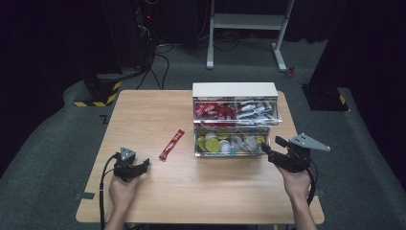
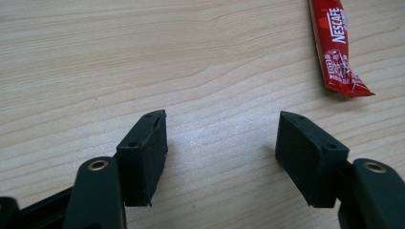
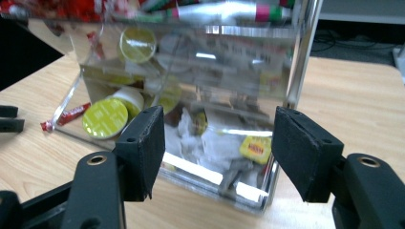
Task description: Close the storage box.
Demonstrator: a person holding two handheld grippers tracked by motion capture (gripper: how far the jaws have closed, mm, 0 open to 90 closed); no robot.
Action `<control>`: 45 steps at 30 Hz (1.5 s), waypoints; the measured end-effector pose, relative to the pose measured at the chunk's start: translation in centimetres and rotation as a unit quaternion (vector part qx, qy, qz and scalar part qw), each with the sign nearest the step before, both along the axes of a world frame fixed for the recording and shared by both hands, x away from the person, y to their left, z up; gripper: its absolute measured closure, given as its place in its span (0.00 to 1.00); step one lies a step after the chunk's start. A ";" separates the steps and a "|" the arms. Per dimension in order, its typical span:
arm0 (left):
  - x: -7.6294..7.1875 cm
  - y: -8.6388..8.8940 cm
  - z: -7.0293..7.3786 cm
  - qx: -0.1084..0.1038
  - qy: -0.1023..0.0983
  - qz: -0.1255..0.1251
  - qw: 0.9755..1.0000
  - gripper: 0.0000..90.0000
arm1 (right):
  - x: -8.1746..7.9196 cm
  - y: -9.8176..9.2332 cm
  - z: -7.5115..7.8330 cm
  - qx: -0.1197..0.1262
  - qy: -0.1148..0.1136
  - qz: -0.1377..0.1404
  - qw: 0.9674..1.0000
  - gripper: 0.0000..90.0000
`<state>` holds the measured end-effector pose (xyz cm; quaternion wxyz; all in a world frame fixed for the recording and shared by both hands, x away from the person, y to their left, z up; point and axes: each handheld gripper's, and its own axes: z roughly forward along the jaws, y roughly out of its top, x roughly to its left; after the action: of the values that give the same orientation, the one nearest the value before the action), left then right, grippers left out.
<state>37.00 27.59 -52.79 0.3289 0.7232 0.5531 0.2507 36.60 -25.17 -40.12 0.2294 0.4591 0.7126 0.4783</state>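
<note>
Dark floor and black stands surround a light wooden table (image 1: 143, 110), on which a clear two-tier organiser (image 1: 235, 120) with a white top stands toward the far right. Its upper tier holds red and silver sachets (image 1: 215, 110), and its lower drawer (image 1: 232, 143) holds green-lidded capsules (image 3: 105, 118), a small yellow packet (image 3: 255, 147) and pale wrappers. At the near right, the right gripper (image 1: 271, 148) points left at the lower drawer's right end; its jaws stand apart with nothing pressed between them, and in the right gripper view the drawer's clear front corner lies just beyond the gap between the two pads. A red Nescafe sachet (image 1: 172, 144) lies flat on the bare wood left of the organiser, apart from it. At the near left, the left gripper (image 1: 143, 165) rests low over the table with its jaws apart and bare wood between them; the sachet lies near it, farther away and to the right, untouched.
</note>
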 end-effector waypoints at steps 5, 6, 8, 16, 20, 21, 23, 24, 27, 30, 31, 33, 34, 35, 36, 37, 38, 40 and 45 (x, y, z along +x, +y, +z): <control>0.0 0.0 0.0 0.000 0.001 -0.001 1.000 0.39 | -0.8 -0.4 -1.6 -0.002 0.004 -0.012 1.000 0.40; 0.0 0.0 0.0 0.000 0.001 -0.001 1.000 0.39 | -0.9 -0.4 -1.9 -0.003 0.005 -0.014 1.000 0.40; 0.0 0.0 0.0 0.000 0.000 -0.001 1.000 0.39 | -1.1 -0.6 -2.4 -0.001 0.009 -0.017 1.000 0.40; 0.0 0.0 0.0 0.001 0.000 -0.001 1.000 0.39 | -1.3 -1.2 -4.2 -0.004 0.023 -0.027 0.999 0.40; 0.0 0.0 0.0 0.001 0.000 0.000 1.000 0.39 | -1.2 -1.6 -5.3 -0.006 0.034 -0.037 0.999 0.40; 0.0 0.0 0.0 0.001 0.000 0.000 1.000 0.39 | -1.2 -1.7 -5.6 -0.009 0.036 -0.040 0.998 0.40; 0.0 0.0 0.0 0.001 0.000 0.000 1.000 0.38 | -1.0 -1.9 -6.2 -0.013 0.037 -0.048 0.998 0.41; 0.0 0.0 0.0 0.001 0.000 0.000 1.000 0.38 | -0.9 -2.0 -6.5 -0.016 0.038 -0.054 0.998 0.41; 0.0 0.0 0.0 0.001 0.000 0.000 1.000 0.38 | -0.7 -2.1 -7.2 -0.024 0.042 -0.065 0.997 0.42; -0.1 0.0 0.0 0.001 0.000 0.000 1.000 0.38 | -0.3 -2.2 -8.4 -0.040 0.053 -0.079 0.995 0.42; -0.1 0.0 0.0 0.001 0.000 0.000 1.000 0.38 | -0.3 -2.2 -8.6 -0.042 0.057 -0.080 0.994 0.42; -0.1 0.0 0.0 0.001 0.000 0.000 1.000 0.38 | -0.1 -2.3 -9.0 -0.042 0.062 -0.085 0.994 0.42; -0.1 0.0 0.0 0.001 0.000 0.000 1.000 0.38 | 0.0 -2.3 -9.2 -0.043 0.067 -0.088 0.993 0.42; -0.1 0.0 0.0 0.001 0.000 0.000 1.000 0.38 | 0.2 -2.4 -9.4 -0.047 0.069 -0.090 0.992 0.42; -0.1 0.0 0.0 0.001 0.000 0.000 1.000 0.38 | 0.3 -2.4 -9.5 -0.050 0.075 -0.092 0.992 0.42; -0.1 0.0 0.0 0.001 0.000 0.000 1.000 0.38 | 0.3 -2.4 -9.5 -0.050 0.075 -0.092 0.992 0.42; -0.1 0.0 0.0 0.000 0.000 0.001 1.000 0.38 | 0.5 -2.5 -9.9 -0.055 0.081 -0.096 0.991 0.43; -0.1 0.0 0.0 0.001 0.000 0.001 1.000 0.38 | 0.8 -2.5 -10.2 -0.059 0.097 -0.100 0.988 0.44; -0.1 0.0 0.0 0.001 -0.001 0.001 1.000 0.38 | 1.3 -2.5 -10.8 -0.071 0.110 -0.106 0.986 0.44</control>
<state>36.93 27.54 -52.80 0.3285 0.7228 0.5534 0.2516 37.91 -27.63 -50.87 0.2309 0.5643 0.7128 0.3465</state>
